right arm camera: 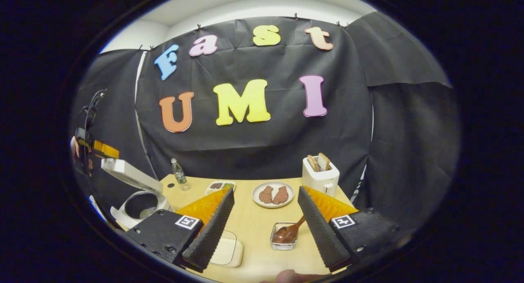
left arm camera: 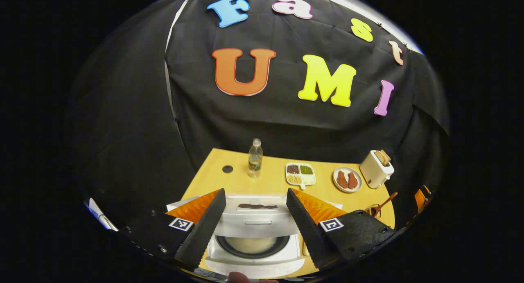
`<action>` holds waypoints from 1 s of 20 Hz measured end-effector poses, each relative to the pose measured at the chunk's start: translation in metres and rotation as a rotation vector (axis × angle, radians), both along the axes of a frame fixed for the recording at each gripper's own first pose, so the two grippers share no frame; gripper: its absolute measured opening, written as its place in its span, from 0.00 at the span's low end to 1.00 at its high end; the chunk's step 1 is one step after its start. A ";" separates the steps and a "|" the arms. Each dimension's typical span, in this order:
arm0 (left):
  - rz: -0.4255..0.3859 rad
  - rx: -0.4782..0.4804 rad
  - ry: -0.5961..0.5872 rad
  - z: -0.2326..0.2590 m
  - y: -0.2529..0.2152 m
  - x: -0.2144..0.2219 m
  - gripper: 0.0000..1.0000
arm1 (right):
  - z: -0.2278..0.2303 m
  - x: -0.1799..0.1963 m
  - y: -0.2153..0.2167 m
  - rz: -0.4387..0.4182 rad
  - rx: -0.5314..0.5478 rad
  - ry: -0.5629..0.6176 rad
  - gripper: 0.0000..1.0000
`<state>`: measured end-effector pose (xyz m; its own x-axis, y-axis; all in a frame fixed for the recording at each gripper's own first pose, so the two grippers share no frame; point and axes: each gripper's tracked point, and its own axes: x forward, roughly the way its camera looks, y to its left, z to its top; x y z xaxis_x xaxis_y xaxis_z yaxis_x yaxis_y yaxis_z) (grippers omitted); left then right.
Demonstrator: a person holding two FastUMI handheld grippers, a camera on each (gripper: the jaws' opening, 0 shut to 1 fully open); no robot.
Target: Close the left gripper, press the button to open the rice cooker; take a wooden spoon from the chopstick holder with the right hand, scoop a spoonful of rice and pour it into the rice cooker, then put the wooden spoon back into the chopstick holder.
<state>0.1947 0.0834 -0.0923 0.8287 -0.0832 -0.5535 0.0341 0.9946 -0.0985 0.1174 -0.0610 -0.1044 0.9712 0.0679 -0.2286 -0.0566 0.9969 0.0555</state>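
Observation:
The white rice cooker (left arm camera: 254, 261) stands directly below my left gripper (left arm camera: 255, 191) with its lid (left arm camera: 256, 218) raised; something pale lies in the dark pot (left arm camera: 252, 245). That gripper is open and holds nothing. In the right gripper view the cooker (right arm camera: 141, 201) is at the far left, lid (right arm camera: 130, 173) up, and the left gripper (right arm camera: 88, 152) hovers behind it in a hand. My right gripper (right arm camera: 266, 189) is open and empty above the table. The wooden spoon (right arm camera: 288, 233) rests in a small clear holder (right arm camera: 273, 240) just inside its right finger. The same spoon (left arm camera: 385, 203) appears at the right in the left gripper view.
On the wooden table (right arm camera: 254, 221) stand a plate of brown meat pieces (right arm camera: 273, 194), a white toaster with bread (right arm camera: 320, 174), a divided snack tray (right arm camera: 220, 186) and a water bottle (right arm camera: 179, 174). A pale lidded box (right arm camera: 227, 248) sits by the right gripper's left finger.

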 end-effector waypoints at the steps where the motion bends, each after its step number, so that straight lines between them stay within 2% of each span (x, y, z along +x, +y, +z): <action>1: 0.003 0.000 0.028 -0.015 0.000 -0.014 0.96 | -0.002 -0.004 0.004 0.011 -0.006 0.005 1.00; 5: 0.027 -0.061 0.104 -0.064 0.001 -0.047 0.96 | -0.004 -0.015 0.016 0.030 -0.021 0.010 1.00; 11: -0.008 -0.104 0.253 -0.135 -0.003 -0.073 0.97 | -0.007 -0.024 0.036 0.069 -0.028 0.026 1.00; 13: -0.025 -0.092 0.271 -0.145 -0.002 -0.074 0.97 | -0.005 -0.024 0.040 0.076 -0.032 0.022 0.96; 14: -0.037 -0.084 0.280 -0.147 -0.002 -0.076 0.97 | -0.006 -0.024 0.042 0.082 -0.031 0.024 1.00; 17: -0.035 -0.083 0.323 -0.158 -0.003 -0.080 0.96 | -0.007 -0.023 0.050 0.095 -0.023 0.025 1.00; 18: -0.038 -0.079 0.311 -0.156 -0.003 -0.079 1.00 | -0.009 -0.023 0.053 0.100 -0.016 0.028 1.00; 20: -0.053 -0.063 0.310 -0.160 -0.003 -0.084 0.98 | -0.011 -0.024 0.059 0.107 0.002 0.029 1.00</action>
<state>0.1106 0.0807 -0.2521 0.6152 -0.1641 -0.7711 0.0447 0.9838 -0.1738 0.0938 -0.0024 -0.1157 0.9512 0.1716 -0.2565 -0.1612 0.9850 0.0609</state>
